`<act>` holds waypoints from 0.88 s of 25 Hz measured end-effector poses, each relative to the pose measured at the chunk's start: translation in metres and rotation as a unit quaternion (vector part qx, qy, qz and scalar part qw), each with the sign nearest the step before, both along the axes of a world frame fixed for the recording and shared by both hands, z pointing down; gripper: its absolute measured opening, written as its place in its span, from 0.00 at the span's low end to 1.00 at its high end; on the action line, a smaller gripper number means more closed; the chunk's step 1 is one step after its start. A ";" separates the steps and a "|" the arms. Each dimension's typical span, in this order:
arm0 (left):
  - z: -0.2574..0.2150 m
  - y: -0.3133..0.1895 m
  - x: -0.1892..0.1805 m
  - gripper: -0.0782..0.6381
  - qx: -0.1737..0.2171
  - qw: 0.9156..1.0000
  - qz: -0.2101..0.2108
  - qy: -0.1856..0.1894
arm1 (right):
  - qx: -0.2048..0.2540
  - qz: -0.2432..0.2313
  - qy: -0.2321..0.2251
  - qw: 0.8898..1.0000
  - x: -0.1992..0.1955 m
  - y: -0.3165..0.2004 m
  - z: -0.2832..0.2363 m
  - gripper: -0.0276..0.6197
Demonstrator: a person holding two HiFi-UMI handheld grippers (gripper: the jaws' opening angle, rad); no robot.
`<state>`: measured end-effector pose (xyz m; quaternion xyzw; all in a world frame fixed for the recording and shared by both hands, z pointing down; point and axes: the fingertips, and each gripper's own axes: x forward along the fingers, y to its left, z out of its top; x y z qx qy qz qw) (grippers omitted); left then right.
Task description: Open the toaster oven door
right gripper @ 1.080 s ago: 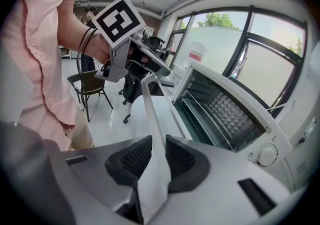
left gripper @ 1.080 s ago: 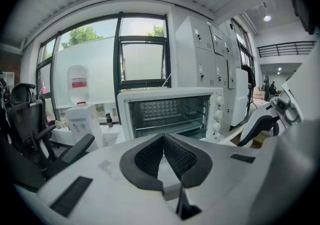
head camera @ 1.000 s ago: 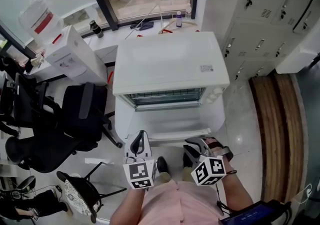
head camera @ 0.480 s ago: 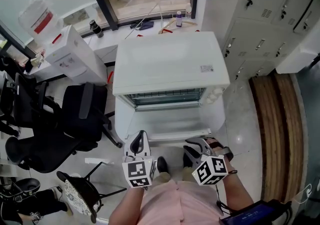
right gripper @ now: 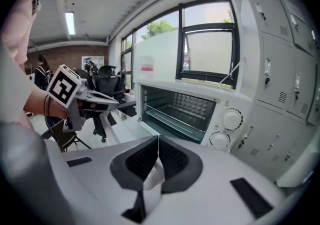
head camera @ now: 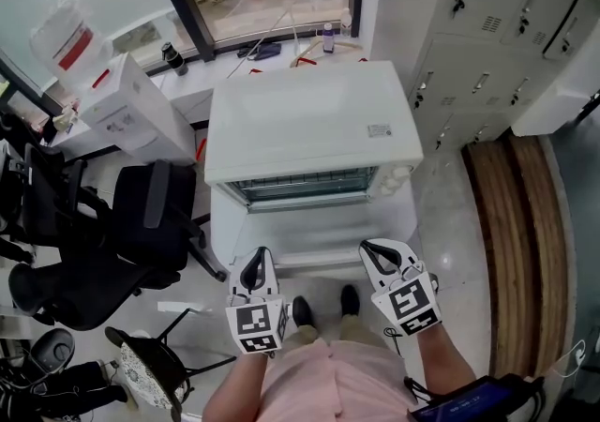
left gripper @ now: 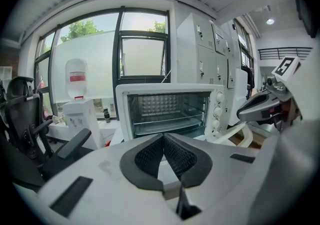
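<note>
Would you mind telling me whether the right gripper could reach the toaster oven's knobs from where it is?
Probably yes. The right gripper, jaws shut, faces the knobs with nothing between them; the lowered door lies low, mostly to its left.

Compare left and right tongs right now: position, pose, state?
Position: in the head view, the left tongs sit toward the left end of the open oven door, and the right tongs toward its right end.
Pose: the left tongs point straight at the toaster oven; the right tongs angle inward, with their marker cube turned.
Shared: both are shut with nothing between them.
</note>
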<state>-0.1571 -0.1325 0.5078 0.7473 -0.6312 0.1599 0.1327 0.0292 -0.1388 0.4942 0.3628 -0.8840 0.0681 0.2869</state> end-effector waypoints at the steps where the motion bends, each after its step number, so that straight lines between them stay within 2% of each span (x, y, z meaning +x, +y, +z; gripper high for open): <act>1: 0.000 0.000 0.000 0.13 0.000 1.000 0.001 -0.002 | -0.003 0.005 0.005 1.000 0.003 -0.001 0.003 0.05; 13: 0.012 0.010 0.001 0.13 -0.010 1.000 0.002 -0.020 | -0.023 0.012 0.014 1.000 0.007 0.007 0.021 0.04; 22: 0.031 0.023 0.001 0.13 -0.032 0.999 0.007 -0.016 | -0.043 0.012 0.020 0.999 0.009 0.019 0.040 0.04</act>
